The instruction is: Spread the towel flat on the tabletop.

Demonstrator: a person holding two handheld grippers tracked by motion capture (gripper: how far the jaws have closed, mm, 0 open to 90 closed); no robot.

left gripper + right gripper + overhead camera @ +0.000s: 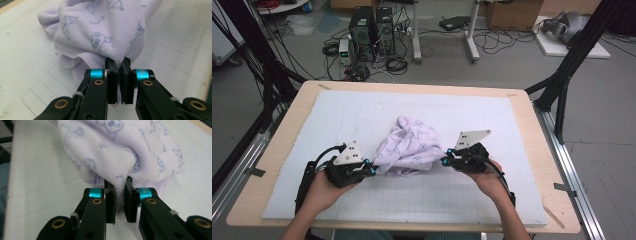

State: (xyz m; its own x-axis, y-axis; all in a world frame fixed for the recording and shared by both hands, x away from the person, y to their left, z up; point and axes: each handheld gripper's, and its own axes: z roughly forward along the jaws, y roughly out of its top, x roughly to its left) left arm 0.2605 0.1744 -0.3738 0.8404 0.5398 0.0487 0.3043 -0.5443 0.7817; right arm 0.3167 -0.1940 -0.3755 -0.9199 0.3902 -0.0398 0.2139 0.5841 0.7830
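Left gripper (373,167): held in the person's left hand (324,189) at the near left of the table; its jaws are clamped on the left edge of the cloth, a fold of it pinched between the pads (111,77).
Right gripper (445,159): held in the right hand (487,177) at the near right; its jaws are closed on the right edge of the same cloth, with fabric squeezed in the narrow gap between them.
Cloth (408,146): pale lilac towel with small printed cartoon figures, bunched in a heap between the two grippers, near the middle of the mat.
Mat (362,115): white, with a faint grid, covering most of the table.
Table (532,120): light wood, its rim showing around the mat.
Floor beyond: computer towers (371,32) and tangled cables.
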